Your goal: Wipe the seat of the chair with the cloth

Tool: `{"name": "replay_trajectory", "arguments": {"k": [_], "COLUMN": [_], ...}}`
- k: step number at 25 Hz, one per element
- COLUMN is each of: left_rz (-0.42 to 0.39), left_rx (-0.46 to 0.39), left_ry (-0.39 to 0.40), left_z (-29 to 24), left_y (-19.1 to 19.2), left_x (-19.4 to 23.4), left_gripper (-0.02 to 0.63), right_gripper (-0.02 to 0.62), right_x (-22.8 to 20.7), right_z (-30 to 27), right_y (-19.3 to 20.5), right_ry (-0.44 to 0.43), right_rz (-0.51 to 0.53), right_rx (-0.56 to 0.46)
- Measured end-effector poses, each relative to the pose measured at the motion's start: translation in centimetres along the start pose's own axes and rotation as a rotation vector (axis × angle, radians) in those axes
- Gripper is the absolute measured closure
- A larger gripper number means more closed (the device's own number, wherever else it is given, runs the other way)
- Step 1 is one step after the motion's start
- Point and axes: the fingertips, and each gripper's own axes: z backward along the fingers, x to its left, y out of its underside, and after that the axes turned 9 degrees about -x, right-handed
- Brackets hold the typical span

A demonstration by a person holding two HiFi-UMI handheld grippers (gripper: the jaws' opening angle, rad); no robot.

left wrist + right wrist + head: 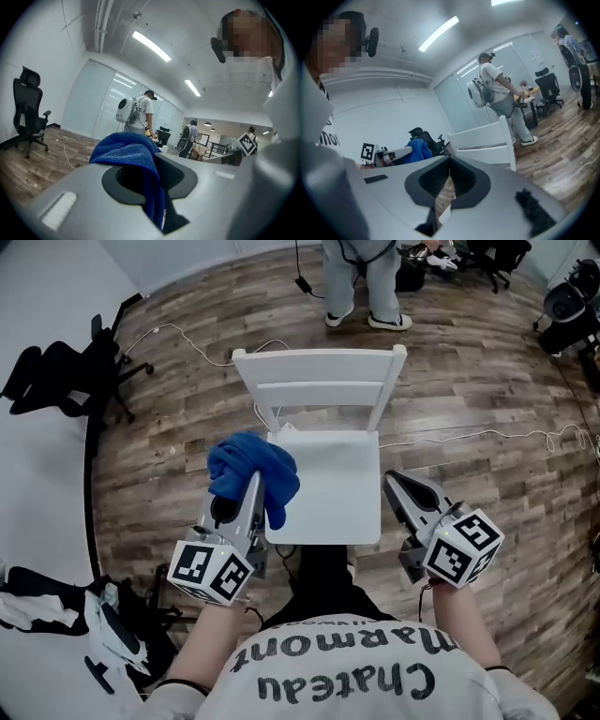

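Over the seat, head view: left gripper [251, 493] carried a bunched blue terry cloth [246, 463] at the left edge of the white wooden chair [330, 486], the cloth overlapping the seat's left front part. Contact with the seat could not be confirmed from above. Right gripper [396, 486] sat just beside the seat's right edge, touching nothing. Seat was bare; wiping judged not yet begun. Left gripper view: jaws clamped on the cloth, one fold running down between them and the bulk heaped over the tips. Ceiling and room filled the background and no chair was visible, so the tool appeared tilted up and off the seat. Right gripper view: jaws closed tip to tip with nothing between. This view alone gave the chair's back rails side-on, with the cloth and left tool beyond. Only the head view showed the seat surface. Risks, judged: the grip caught just a fold, so dragging under pressure might pull the cloth free. With the right tool not steadying it, the light chair might skate on the wood-plank floor [469, 381] or snag the white cable [469, 435] lying near its legs.
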Motion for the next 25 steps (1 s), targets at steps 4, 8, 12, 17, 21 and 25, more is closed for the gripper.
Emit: {"name": "replay_trajectory", "arguments": {"k": [4, 8, 12, 17, 21, 25], "left_rz": [0.041, 0.047, 0.095, 0.048, -0.048, -0.099], "left_rx": [0.066, 0.156, 0.306, 0.42, 0.537, 0.645], "left_ry": [-0.02, -0.072, -0.166, -0.236, -0.263, -0.279], "left_z": [-3.2, -6.7, -9.0, -11.9, -12.9, -12.8], "left_y": [6.3, 12.5, 18.6, 25.9, 31.3, 35.0], "left_x": [3.9, 7.7, 11.9, 16.6, 19.8, 21.6], "left_gripper": [0.526, 0.525, 0.525, 0.525, 0.525, 0.525], "right_gripper": [0.58, 0.58, 0.58, 0.58, 0.58, 0.58], "right_x": [-2.1, -4.0, -4.9, -7.2, -9.2, -11.0], "right_z": [-1.9, -3.8, -5.8, -7.4, -7.7, -7.4], "right_y": [3.9, 9.1, 13.2, 16.3, 17.3, 18.0], "right_ry": [0.025, 0.042, 0.037, 0.046, 0.082, 0.128], "right_rz": [-0.072, -0.132, -0.221, -0.283, -0.3, -0.32], "right_rx": [0.072, 0.166, 0.235, 0.291, 0.304, 0.304]}}
